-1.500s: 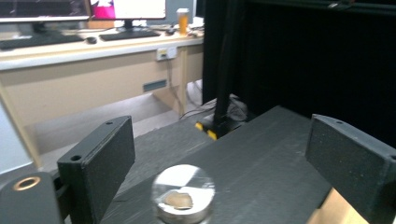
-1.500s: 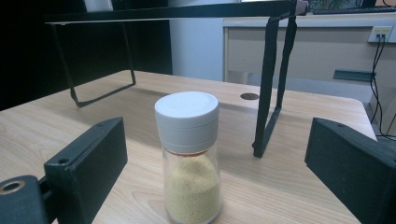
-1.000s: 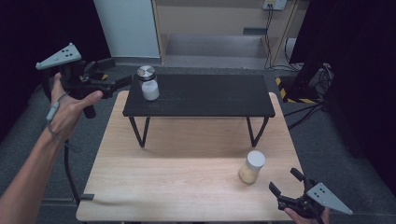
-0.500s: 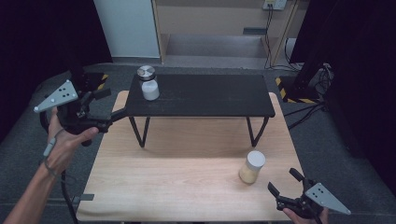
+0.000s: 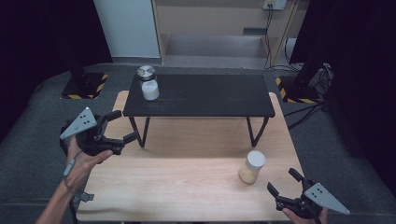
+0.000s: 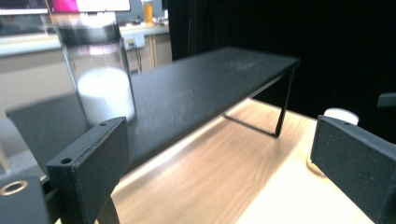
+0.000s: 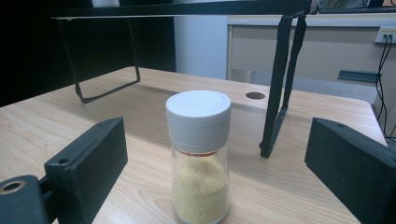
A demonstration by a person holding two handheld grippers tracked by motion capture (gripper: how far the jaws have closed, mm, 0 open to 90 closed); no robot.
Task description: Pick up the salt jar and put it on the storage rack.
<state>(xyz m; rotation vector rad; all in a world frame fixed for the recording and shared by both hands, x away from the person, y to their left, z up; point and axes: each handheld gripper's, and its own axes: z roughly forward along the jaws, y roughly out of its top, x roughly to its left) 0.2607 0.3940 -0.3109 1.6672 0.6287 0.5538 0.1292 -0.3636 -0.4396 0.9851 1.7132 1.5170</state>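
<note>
A glass jar with a silver lid and white contents (image 5: pixel 149 84) stands on the left end of a black bench (image 5: pixel 210 95); in the left gripper view this jar (image 6: pixel 100 79) is blurred. A white-lidded jar of yellow grains (image 5: pixel 252 167) stands on the wooden table (image 5: pixel 177 186) at the front right. My left gripper (image 5: pixel 123 126) hangs off the table's left edge, below the bench top. It is open with nothing between its jaws, which have just been opening wider. My right gripper (image 5: pixel 283 181) is open near the front right corner and faces the grain jar (image 7: pixel 199 158) without touching it.
The bench's thin black legs (image 7: pixel 280 84) stand just behind the grain jar. Black posts on yellow-and-black striped bases (image 5: pixel 84 84) stand on the grey floor at the back left and back right. Cables (image 5: pixel 303 105) run along the floor at the right.
My left hand has come down from the level of the bench top, near the silver-lidded jar, to beside the table's left edge. The right gripper and both jars have stayed put.
</note>
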